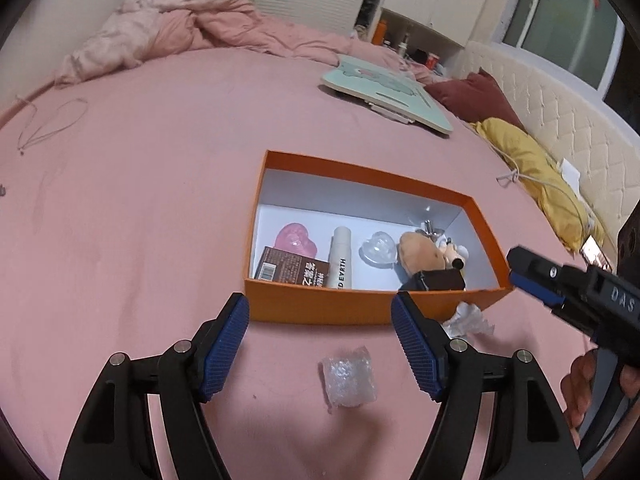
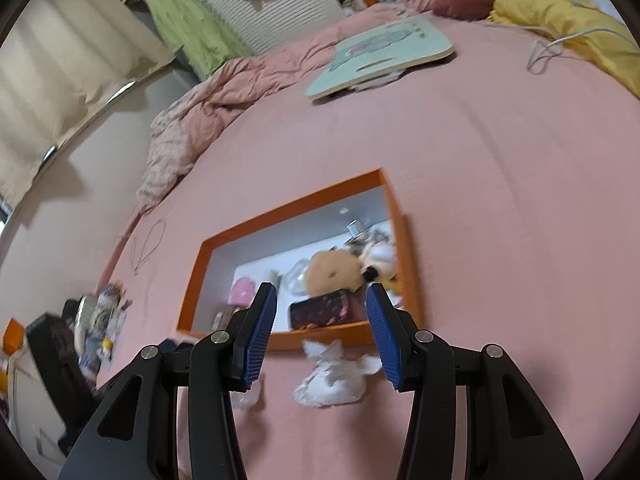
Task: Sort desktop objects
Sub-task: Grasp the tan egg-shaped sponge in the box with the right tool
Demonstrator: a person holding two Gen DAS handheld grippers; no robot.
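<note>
An orange box (image 1: pixel 360 312) with a white inside lies on the pink bed sheet. It holds a pink heart (image 1: pixel 296 240), a brown packet (image 1: pixel 292 270), a white tube (image 1: pixel 341 258), a clear heart (image 1: pixel 378 252), a plush toy (image 1: pixel 422 256) and a dark box (image 1: pixel 436 280). My left gripper (image 1: pixel 320 320) stands open just before the box's near wall. A scrap of bubble wrap (image 1: pixel 348 376) lies on the sheet between its fingers, untouched. My right gripper (image 2: pixel 322 300) is open over a crumpled white tissue (image 2: pixel 332 376) by the box's front; this gripper (image 1: pixel 514 268) also shows at the box's right corner.
A pale green board (image 1: pixel 384 88) lies further back on the bed. A bunched pink duvet (image 1: pixel 180 36) is at the far left, with maroon (image 1: pixel 476 96) and yellow (image 1: pixel 528 168) pillows and a white cable (image 1: pixel 536 182) on the right. Clutter (image 2: pixel 100 320) sits at the bed's left edge.
</note>
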